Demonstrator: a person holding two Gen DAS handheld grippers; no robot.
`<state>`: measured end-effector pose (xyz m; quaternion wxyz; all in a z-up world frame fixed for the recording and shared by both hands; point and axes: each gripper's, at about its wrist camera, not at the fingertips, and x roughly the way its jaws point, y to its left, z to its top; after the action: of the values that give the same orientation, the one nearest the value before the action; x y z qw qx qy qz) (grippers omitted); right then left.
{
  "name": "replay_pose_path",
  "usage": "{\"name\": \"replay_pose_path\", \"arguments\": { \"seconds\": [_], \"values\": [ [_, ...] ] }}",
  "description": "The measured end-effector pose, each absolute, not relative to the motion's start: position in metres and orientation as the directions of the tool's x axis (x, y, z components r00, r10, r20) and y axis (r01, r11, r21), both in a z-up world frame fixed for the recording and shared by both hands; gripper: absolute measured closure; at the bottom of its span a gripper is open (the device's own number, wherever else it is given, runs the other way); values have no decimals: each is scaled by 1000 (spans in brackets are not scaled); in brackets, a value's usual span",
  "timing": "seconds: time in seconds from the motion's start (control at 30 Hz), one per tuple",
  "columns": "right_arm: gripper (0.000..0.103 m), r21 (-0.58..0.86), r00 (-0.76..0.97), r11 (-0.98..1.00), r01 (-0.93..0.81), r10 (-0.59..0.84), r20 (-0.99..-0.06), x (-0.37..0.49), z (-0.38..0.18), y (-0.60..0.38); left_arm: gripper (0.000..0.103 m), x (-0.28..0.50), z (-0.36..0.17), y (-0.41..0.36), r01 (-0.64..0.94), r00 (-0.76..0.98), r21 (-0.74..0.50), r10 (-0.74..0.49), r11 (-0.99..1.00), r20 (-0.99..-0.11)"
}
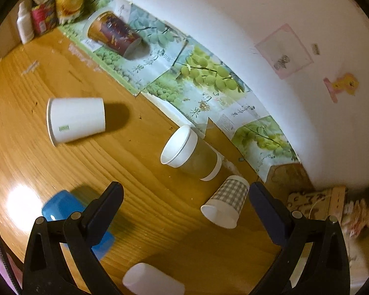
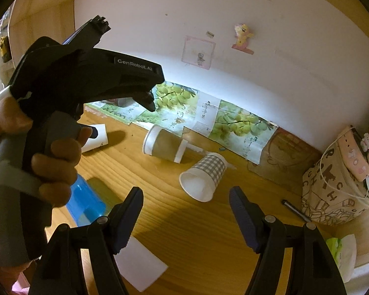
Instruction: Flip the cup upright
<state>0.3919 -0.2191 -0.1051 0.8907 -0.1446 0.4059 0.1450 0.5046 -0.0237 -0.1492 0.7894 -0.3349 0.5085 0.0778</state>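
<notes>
Several cups lie on their sides on the wooden table (image 1: 140, 221). A grey checked paper cup (image 1: 225, 202) (image 2: 204, 175) lies closest, its mouth toward me. A brown-sleeved cup (image 1: 192, 153) (image 2: 163, 145) lies behind it. A plain white cup (image 1: 75, 120) (image 2: 96, 137) lies further left, and a dark printed cup (image 1: 113, 33) lies near the wall. My left gripper (image 1: 185, 194) is open and empty above the table, the checked cup just inside its right finger. My right gripper (image 2: 185, 196) is open and empty, just short of the checked cup.
A blue plastic cup (image 1: 73, 218) (image 2: 86, 201) and a white cup (image 1: 152, 280) (image 2: 139, 265) lie near the front edge. Grape-print paper (image 1: 201, 78) lines the wall. Cartons and a bottle (image 1: 24, 23) stand far left. A patterned bag (image 2: 337, 186) and a pen (image 2: 295, 209) sit on the right.
</notes>
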Motion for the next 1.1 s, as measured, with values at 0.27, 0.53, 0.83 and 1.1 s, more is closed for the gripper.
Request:
{"name": "replay_pose_path", "arguments": {
  "seconds": [0.27, 0.53, 0.83, 1.1],
  "values": [
    [30, -135, 594, 915, -379, 129, -794, 404, -113, -241, 1, 517, -181, -23, -555, 454, -496, -256, 668, -853],
    [30, -140, 562, 912, -385, 111, -820, 415, -125, -253, 1, 531, -211, -13, -641, 446, -525, -285, 560, -848],
    [30, -161, 533, 904, -395, 82, -842, 425, -139, -264, 5, 547, -242, -11, -695, 438, -553, -339, 459, -832],
    [30, -140, 509, 908, -395, 89, -856, 435, -147, -270, 15, 559, -256, -16, -711, 418, -549, -364, 440, -832]
  ]
}}
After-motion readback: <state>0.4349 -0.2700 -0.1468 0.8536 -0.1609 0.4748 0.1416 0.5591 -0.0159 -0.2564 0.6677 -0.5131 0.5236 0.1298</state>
